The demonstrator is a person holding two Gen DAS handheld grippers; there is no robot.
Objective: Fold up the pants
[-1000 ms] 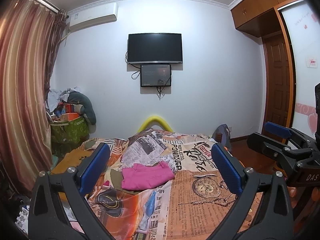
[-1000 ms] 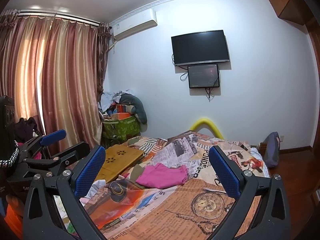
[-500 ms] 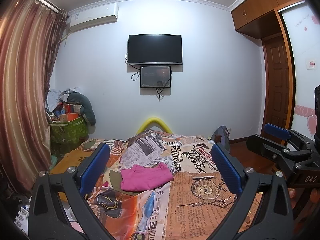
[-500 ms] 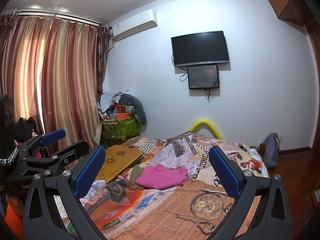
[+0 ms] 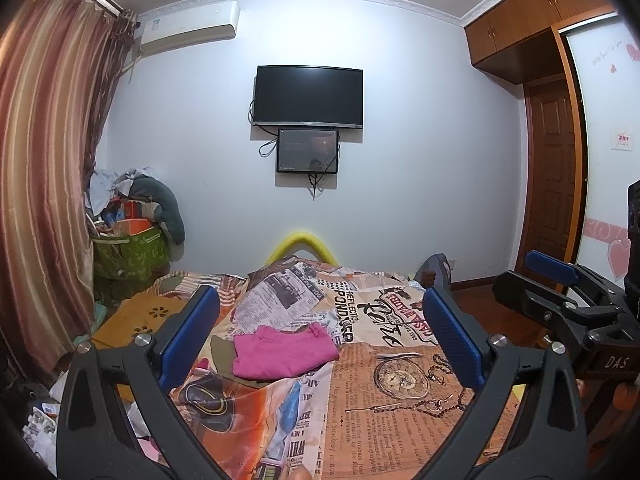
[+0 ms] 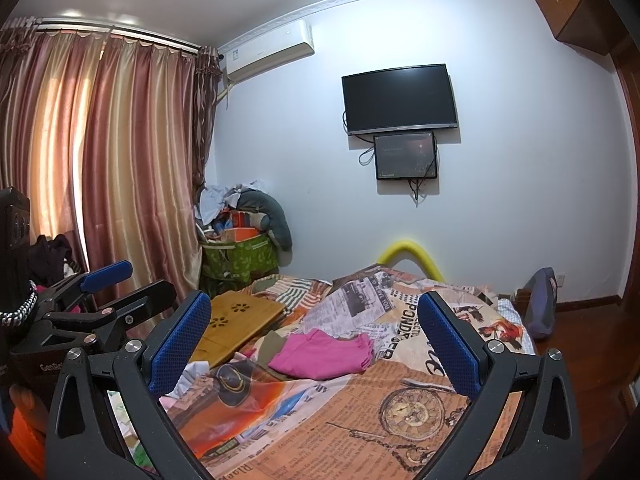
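Note:
Folded pink pants (image 5: 282,349) (image 6: 322,354) lie in a small stack on the bed's newspaper-print cover (image 5: 400,392) (image 6: 360,412), resting on an olive garment. My left gripper (image 5: 320,320) is open, held above the near part of the bed, well short of the pants, nothing between its blue pads. My right gripper (image 6: 314,322) is open too, likewise raised and empty. Each gripper shows in the other's view: the right gripper (image 5: 560,280) at the right edge, the left gripper (image 6: 108,280) at the left edge.
A wooden lap tray (image 6: 236,326) lies on the bed's left side. A green storage box (image 5: 132,252) piled with clothes stands in the corner by the curtains (image 6: 100,168). A TV (image 5: 309,96) hangs on the far wall. A wooden door (image 5: 554,176) is at right.
Both views have drifted slightly; the pants sit a little lower in frame. Both grippers remain open and nothing on the bed has moved.

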